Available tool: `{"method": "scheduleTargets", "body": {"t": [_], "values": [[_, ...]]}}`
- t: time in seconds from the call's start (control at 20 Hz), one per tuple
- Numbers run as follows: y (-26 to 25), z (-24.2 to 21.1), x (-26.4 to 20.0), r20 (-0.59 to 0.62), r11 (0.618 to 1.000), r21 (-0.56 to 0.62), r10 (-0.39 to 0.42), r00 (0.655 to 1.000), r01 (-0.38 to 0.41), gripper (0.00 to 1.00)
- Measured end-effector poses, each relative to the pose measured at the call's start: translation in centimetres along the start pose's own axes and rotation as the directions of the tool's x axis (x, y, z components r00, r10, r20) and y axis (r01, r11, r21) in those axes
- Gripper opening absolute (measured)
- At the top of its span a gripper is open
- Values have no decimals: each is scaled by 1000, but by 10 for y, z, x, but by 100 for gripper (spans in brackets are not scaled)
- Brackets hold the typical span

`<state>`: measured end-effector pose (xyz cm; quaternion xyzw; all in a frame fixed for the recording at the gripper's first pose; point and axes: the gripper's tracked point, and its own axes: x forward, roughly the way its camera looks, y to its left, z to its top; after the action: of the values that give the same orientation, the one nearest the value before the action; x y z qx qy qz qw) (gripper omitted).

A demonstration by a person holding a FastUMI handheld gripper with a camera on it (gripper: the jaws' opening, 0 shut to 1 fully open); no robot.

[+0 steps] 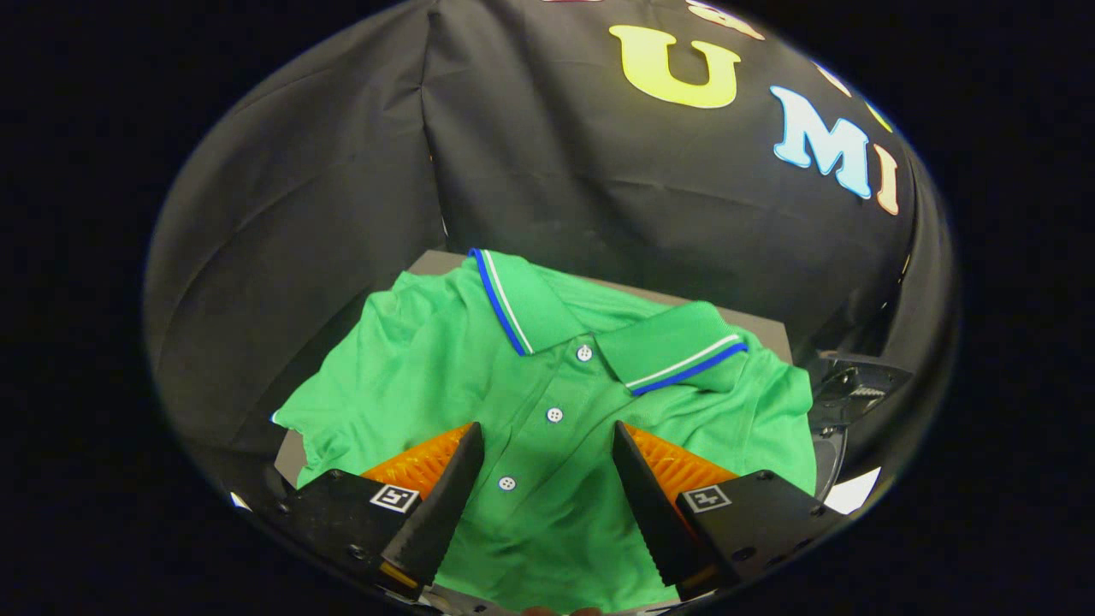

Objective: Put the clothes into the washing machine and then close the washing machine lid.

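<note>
A green polo shirt (pixel 547 402) with a blue-and-white trimmed collar and white buttons lies spread on a grey table (pixel 428 261). My gripper (pixel 545 441) hovers open just above the shirt's button placket. The placket runs between the two fingers, and neither finger presses on the cloth. The collar lies just beyond the fingertips. To the right of the shirt, past the table's edge, a dark glossy part of the washing machine (pixel 847 389) shows.
The booth's black cloth wall (pixel 342 171) stands close behind the table and wraps round to the left. A white patch (pixel 855 492) shows low on the right, beside the dark machine part.
</note>
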<state>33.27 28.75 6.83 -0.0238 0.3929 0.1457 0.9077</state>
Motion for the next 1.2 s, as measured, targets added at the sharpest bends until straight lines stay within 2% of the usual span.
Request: {"method": "scheduleTargets", "body": {"t": [0.45, 0.65, 0.75, 0.8, 0.95, 1.2], "values": [[2, -3, 1, 119, 1000, -23, -2, 993, 5, 98], [-2, -11, -12, 81, 1000, -8, 22, 996, -21, 46], [-1, -12, -12, 53, 997, 28, 65, 997, -66, 20], [-4, -8, -10, 65, 996, 36, 74, 995, -76, 20], [-7, -13, -15, 45, 995, 38, 90, 995, -92, 2], [-5, 7, -33, 124, 995, 18, 97, 988, -101, 2]]}}
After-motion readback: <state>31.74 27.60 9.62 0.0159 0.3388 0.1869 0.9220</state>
